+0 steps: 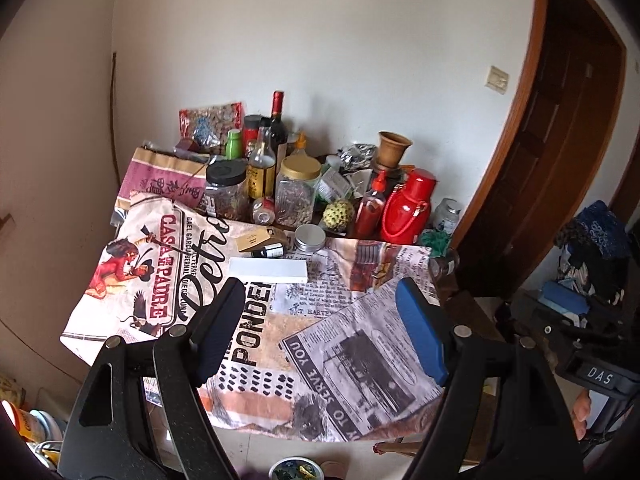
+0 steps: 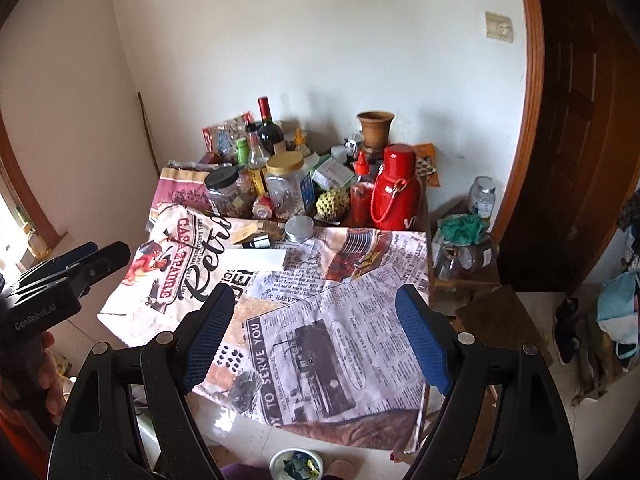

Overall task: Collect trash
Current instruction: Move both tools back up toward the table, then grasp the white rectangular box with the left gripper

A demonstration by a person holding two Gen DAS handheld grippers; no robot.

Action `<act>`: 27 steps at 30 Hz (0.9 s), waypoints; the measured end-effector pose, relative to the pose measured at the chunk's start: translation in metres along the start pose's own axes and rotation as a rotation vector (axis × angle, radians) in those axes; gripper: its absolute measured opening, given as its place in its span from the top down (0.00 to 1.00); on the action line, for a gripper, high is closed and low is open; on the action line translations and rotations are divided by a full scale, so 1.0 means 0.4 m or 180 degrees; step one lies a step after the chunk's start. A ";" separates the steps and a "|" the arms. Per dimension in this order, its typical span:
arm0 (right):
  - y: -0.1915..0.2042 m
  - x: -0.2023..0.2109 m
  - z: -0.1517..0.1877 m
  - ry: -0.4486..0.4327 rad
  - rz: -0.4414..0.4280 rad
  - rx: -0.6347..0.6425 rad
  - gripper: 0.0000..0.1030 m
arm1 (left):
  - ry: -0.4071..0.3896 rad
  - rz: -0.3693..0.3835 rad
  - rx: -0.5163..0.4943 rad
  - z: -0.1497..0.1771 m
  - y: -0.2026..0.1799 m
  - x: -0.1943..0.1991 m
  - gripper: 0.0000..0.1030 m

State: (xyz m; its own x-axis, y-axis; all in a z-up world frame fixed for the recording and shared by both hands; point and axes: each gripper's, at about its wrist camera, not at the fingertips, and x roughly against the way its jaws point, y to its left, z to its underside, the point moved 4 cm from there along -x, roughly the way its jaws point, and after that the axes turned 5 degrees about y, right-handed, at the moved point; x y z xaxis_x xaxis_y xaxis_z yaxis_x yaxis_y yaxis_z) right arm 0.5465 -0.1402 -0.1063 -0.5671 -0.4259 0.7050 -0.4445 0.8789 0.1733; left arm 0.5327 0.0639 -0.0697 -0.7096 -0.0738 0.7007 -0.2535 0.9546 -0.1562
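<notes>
Ahead, the bench (image 1: 360,320) under its printed cloth (image 2: 360,340) carries a white box (image 1: 268,270) lying crosswise, straight beyond the left gripper (image 1: 320,328), likely the nearer one. Both the left and right gripper (image 2: 320,332) gape empty. Whether the box counts as trash is unclear; jars (image 1: 298,188) crowd behind.

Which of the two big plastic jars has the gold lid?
The jar on the right, beside the spiky yellow-green fruit. The jar to its left has a black lid.
</notes>
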 end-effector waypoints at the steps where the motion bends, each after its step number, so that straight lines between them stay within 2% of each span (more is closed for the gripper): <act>1: 0.001 -0.021 -0.008 0.0043 -0.0010 -0.0004 0.22 | 0.0028 -0.0013 0.0016 -0.008 0.010 -0.019 0.25; 4: 0.012 -0.078 -0.031 0.0140 -0.0005 -0.0016 0.22 | 0.0127 -0.0015 0.0012 -0.036 0.049 -0.083 0.25; 9: 0.035 -0.175 -0.078 0.0199 0.0143 -0.0187 0.22 | 0.0366 0.0052 -0.0206 -0.098 0.122 -0.223 0.25; 11: 0.040 -0.224 -0.098 0.0272 0.0266 -0.0336 0.22 | 0.0534 0.0138 -0.0307 -0.124 0.146 -0.301 0.25; 15: 0.033 -0.320 -0.125 0.0438 0.0286 -0.0637 0.22 | 0.0824 0.0287 -0.0477 -0.155 0.185 -0.468 0.25; 21: 0.005 -0.455 -0.130 0.0676 0.0447 -0.0788 0.22 | 0.1382 0.0572 -0.0696 -0.126 0.212 -0.752 0.25; 24: -0.006 -0.510 -0.125 0.0776 0.0508 -0.0825 0.22 | 0.1602 0.0587 -0.0808 -0.099 0.225 -0.868 0.26; 27: -0.012 -0.551 -0.109 0.0901 0.0529 -0.0846 0.22 | 0.1719 0.0576 -0.0864 -0.081 0.232 -0.935 0.26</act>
State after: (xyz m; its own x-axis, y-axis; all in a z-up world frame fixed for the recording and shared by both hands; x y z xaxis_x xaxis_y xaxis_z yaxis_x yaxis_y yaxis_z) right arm 0.7039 -0.0410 -0.2327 -0.3866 -0.2304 0.8930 -0.1476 0.9713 0.1866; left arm 0.7959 0.1895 -0.3238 -0.2756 0.1840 0.9435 0.0656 0.9828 -0.1725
